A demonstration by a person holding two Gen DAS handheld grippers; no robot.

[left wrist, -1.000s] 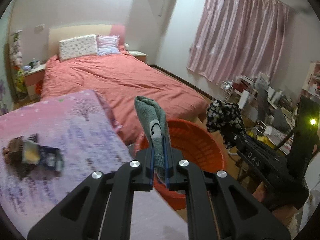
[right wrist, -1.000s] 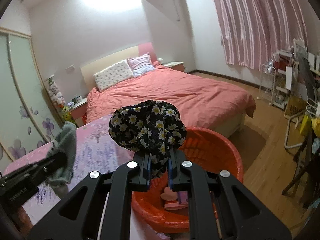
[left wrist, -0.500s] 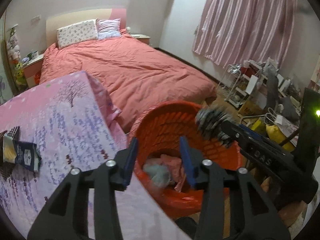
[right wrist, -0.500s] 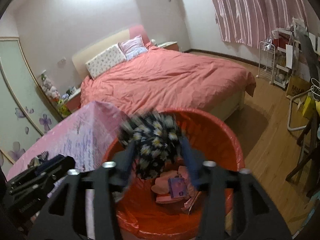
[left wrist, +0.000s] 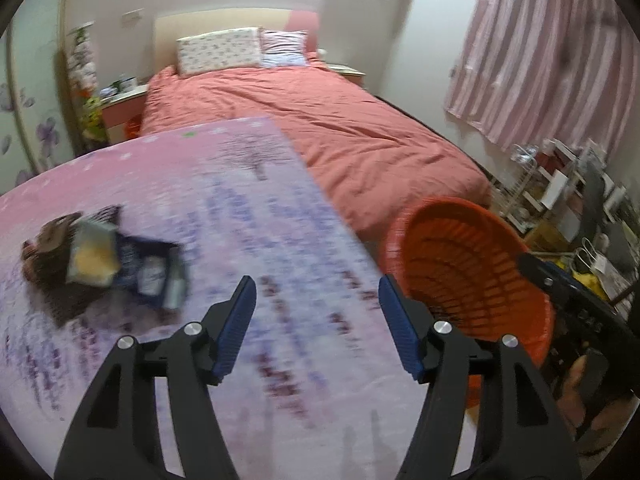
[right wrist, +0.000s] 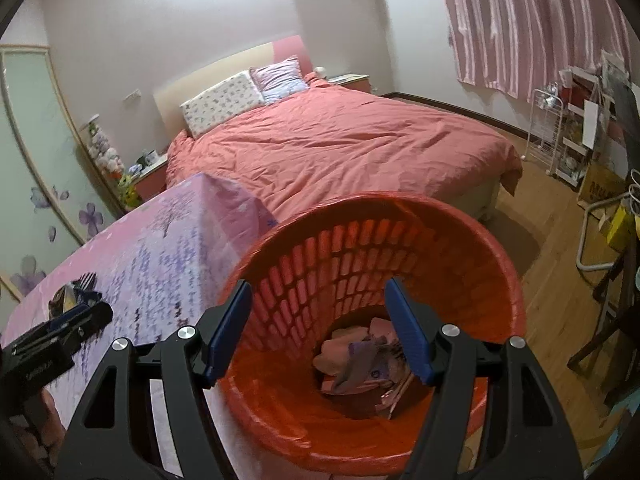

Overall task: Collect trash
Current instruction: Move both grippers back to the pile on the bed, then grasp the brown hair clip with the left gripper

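Both the left gripper (left wrist: 318, 300) and right gripper (right wrist: 318, 306) have jaws just opened and empty, trash (right wrist: 360, 364) sits low-centre inside the orange basket (right wrist: 516, 304), more wrappers (left wrist: 120, 268) left on the worktop (left wrist: 280, 240).

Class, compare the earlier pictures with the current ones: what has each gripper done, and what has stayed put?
Both grippers let go: the left gripper dropped its grey-green cloth, the right gripper its daisy-print cloth, and both jaws have just been opening, now empty. The left has swung towards the wrappers. The orange basket and the wrappers stayed put.
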